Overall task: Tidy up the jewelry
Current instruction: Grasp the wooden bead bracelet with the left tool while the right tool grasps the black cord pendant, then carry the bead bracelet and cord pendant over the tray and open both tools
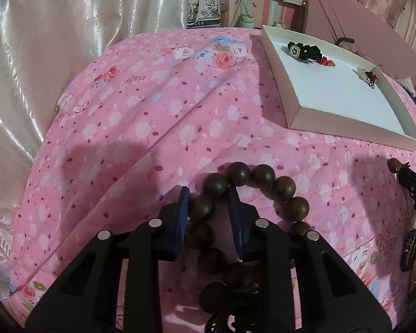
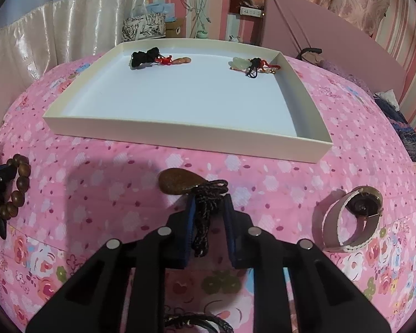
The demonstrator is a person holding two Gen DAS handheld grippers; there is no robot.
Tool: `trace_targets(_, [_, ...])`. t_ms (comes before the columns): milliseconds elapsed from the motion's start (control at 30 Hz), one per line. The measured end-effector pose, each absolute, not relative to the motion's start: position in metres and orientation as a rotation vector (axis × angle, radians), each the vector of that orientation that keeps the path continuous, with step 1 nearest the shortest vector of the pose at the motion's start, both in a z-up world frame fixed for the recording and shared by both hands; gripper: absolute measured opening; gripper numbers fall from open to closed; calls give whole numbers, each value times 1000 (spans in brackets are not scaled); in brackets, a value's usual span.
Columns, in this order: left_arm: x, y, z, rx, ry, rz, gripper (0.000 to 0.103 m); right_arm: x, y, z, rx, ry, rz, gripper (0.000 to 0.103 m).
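L gripper: jaws closed on the wooden bead bracelet, one side of the bead loop pinched between the blue pads, rest of the loop curving off to the right of the jaws over the pink floral bedspread. R gripper: jaws clamped on the black braided cord of a brown teardrop pendant; pendant sits just beyond the jaw tips, to their left, on or just above the bedspread, cannot tell which. White tray lies on the bedspread beyond the pendant, well apart from both grippers. Tray contents, per R wrist view: black corded piece w/ red knot and orange-brown stone at far left corner; pale green stone piece w/ black and red cord at far right corner, near the side wall. Rest of tray floor bare. Outside tray: watch w/ pale pink strap standing on its side on the bedspread, to the near right of the tray, right of the R gripper. Pink lid-like board stands behind the tray.
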State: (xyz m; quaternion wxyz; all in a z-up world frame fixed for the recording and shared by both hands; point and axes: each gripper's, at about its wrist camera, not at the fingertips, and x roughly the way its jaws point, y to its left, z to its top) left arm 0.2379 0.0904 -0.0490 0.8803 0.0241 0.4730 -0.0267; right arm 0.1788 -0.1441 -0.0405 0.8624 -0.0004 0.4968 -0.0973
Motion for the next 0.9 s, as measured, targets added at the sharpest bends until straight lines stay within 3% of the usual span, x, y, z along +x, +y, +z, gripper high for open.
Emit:
trace_targets(200, [238, 86, -36, 42, 947, -32, 24, 179, -146, -31, -7, 1012, -196, 17])
trace_targets(300, [232, 79, -26, 51, 915, -20, 17, 180, -148, -24, -7, 998, -185, 16])
trace_targets(900, [215, 23, 50, 82, 777, -95, 17, 195, -177, 21, 64, 929, -163, 16])
